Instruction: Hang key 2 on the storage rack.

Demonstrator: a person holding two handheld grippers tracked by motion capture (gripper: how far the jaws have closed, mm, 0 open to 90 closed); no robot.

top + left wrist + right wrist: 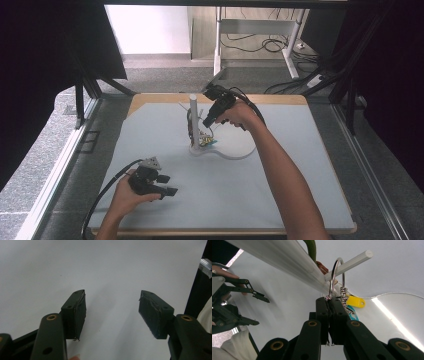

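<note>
A metal key ring (333,272) loops over a white peg (352,261) of a white stand (193,107). A yellow tag (355,301) and a teal tag (353,315) hang from the ring; they appear as small tags (206,142) low by the post. My right gripper (329,300) is shut on the ring's lower end, and reaches the post from the right as the right gripper (206,122). My left gripper (112,310) is open with nothing between its jaws. It rests low over the mat at front left, the left gripper (167,184).
The stand's flat white base (235,150) spreads to the right of the post on a pale grey mat (280,190). A green strap (310,250) and a brown piece (322,266) hang on the post. Dark curtains and metal frame rails border the table.
</note>
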